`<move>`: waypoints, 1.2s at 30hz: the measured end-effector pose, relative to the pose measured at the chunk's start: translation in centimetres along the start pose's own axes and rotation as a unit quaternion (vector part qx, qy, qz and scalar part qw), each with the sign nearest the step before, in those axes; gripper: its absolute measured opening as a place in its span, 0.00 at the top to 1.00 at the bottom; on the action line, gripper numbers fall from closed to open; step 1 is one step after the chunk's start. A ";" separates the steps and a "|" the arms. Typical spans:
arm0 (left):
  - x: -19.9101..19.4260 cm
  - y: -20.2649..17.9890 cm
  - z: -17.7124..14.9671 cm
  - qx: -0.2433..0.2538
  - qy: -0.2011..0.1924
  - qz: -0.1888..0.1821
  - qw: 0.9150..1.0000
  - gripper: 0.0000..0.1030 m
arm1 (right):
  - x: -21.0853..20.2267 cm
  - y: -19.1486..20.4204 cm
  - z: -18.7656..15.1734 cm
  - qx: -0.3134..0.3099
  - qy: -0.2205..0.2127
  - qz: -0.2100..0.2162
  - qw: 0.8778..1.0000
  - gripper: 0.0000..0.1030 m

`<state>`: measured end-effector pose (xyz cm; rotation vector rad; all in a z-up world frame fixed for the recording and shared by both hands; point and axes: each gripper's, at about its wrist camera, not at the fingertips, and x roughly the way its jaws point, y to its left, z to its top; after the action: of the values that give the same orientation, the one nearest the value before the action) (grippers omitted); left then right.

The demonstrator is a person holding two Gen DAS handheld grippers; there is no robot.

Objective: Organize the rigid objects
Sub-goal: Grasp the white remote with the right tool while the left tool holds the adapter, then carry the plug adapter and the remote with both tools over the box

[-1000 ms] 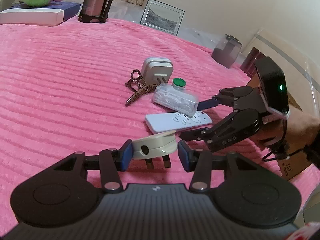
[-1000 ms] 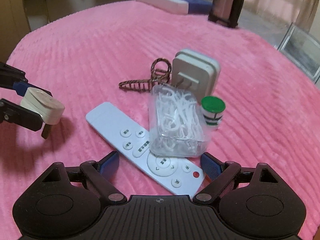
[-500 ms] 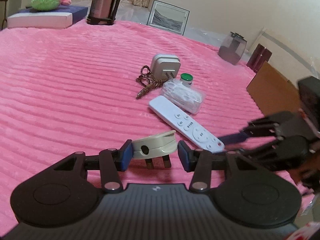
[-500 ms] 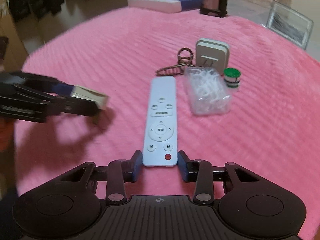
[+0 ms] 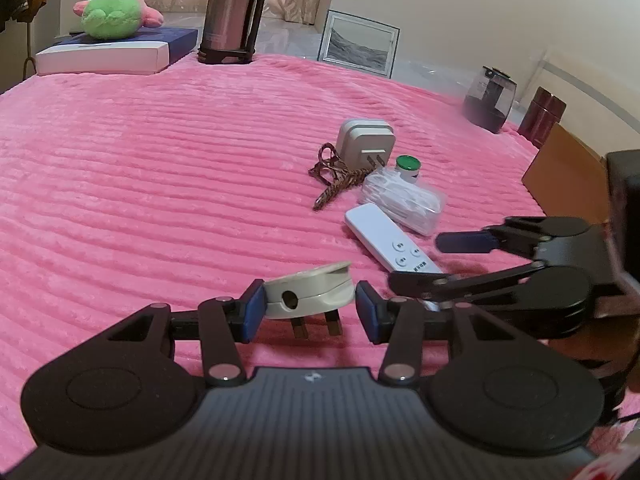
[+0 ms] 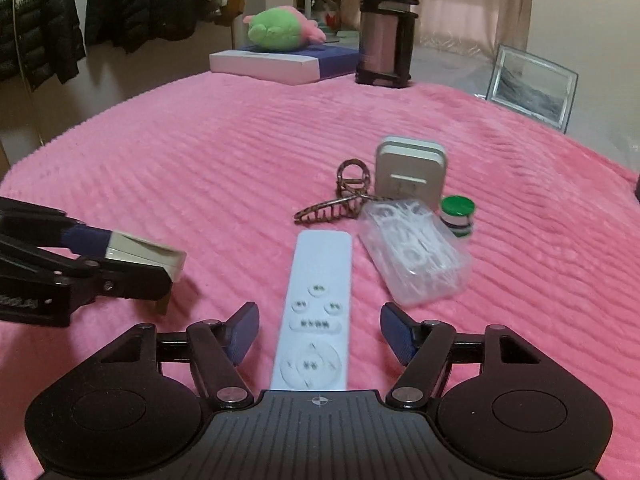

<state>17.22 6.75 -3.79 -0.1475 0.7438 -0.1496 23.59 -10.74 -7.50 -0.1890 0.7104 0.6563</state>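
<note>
On the pink blanket (image 6: 200, 168), right gripper (image 6: 318, 334) has spread off the remote (image 6: 316, 308); left gripper (image 5: 309, 310) still pinches plug (image 5: 310, 292).

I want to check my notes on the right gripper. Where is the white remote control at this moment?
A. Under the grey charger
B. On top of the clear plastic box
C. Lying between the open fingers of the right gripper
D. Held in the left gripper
C: in the right wrist view the white remote control lies on the pink blanket between the spread fingers of the right gripper, neither pad touching it.
</note>
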 end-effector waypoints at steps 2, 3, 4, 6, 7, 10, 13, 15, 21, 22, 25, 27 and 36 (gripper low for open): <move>0.1 0.1 0.1 0.000 -0.001 -0.001 1.000 0.58 | 1.1 0.2 0.2 0.002 0.005 -0.008 1.000 0.45; 0.1 0.1 0.2 0.000 -0.001 -0.001 1.000 0.58 | 1.6 0.2 0.3 0.004 0.007 -0.012 1.000 0.50; 0.1 0.1 0.2 0.000 -0.002 -0.002 1.000 0.58 | 1.8 0.1 0.3 0.008 0.009 -0.016 1.000 0.53; 0.2 0.1 0.3 0.000 -0.002 -0.003 1.000 0.58 | 2.1 0.0 0.2 0.017 0.007 -0.021 1.000 0.55; 0.2 0.0 0.3 0.001 -0.003 -0.003 1.000 0.58 | 2.2 0.0 0.2 0.021 0.006 -0.023 0.999 0.59; 0.1 -0.1 0.2 0.003 -0.002 -0.005 1.000 0.58 | 2.1 0.0 0.2 0.032 0.004 -0.026 0.999 0.65; -0.2 -0.5 0.2 0.010 -0.003 -0.005 1.000 0.58 | 1.2 0.0 0.2 0.039 -0.006 -0.029 0.999 0.66; -0.5 -0.9 0.1 0.014 -0.004 -0.007 1.000 0.58 | 0.1 -0.1 0.1 0.050 -0.018 -0.025 0.998 0.66; -2.0 -2.7 -0.1 0.023 -0.011 -0.017 1.000 0.58 | -4.9 0.1 -0.5 0.070 -0.056 -0.023 0.996 0.66; -2.3 -3.1 -0.2 0.025 -0.012 -0.019 0.999 0.58 | -5.7 0.2 -0.5 0.073 -0.060 -0.024 0.995 0.66; -3.4 -4.4 -0.2 0.030 -0.018 -0.027 0.999 0.58 | -8.6 0.2 -0.8 0.083 -0.075 -0.030 0.993 0.66; -4.1 -5.2 -0.3 0.033 -0.023 -0.033 0.999 0.58 | -10.5 0.3 -1.3 0.085 -0.084 -0.039 0.992 0.66; -7.4 -10.1 -0.2 0.058 -0.041 -0.067 0.995 0.58 | -19.4 -0.6 -3.8 0.100 -0.115 -0.084 0.985 0.66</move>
<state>10.88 -1.75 2.87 -0.0925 0.6416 -0.3125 10.88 -22.21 2.43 0.0120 0.5262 0.4329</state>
